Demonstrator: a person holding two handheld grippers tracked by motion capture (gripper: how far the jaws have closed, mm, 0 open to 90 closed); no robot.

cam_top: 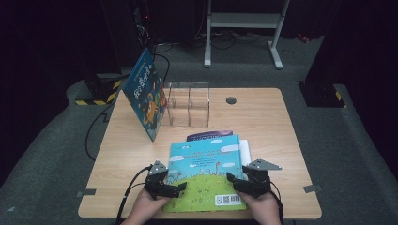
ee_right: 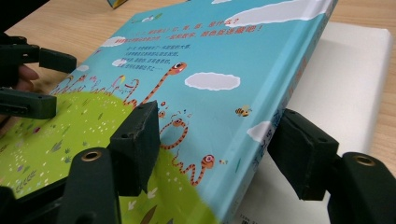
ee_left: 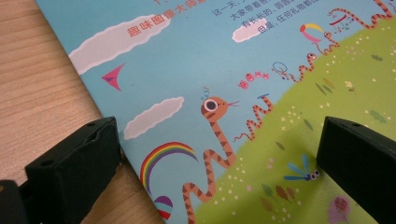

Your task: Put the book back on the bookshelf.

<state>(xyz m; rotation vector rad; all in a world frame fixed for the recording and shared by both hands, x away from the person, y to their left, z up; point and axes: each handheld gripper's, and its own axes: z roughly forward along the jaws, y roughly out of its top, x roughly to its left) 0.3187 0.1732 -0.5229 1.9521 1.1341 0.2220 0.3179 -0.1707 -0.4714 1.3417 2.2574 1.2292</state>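
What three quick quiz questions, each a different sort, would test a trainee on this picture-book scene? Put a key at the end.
1. True or false: the snake picture book lies on another, white book.
2. The clear acrylic holder is: A) full of books, B) empty, C) tipped over?
3. Which thing leans against the holder's side?

Key:
1. True.
2. B.
3. The blue book, standing tilted.

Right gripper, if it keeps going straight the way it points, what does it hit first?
Probably the blue picture book: the right gripper already straddles its right edge, one of the fingers over the cover, the other beside the spine. Whether they touch it is unclear.
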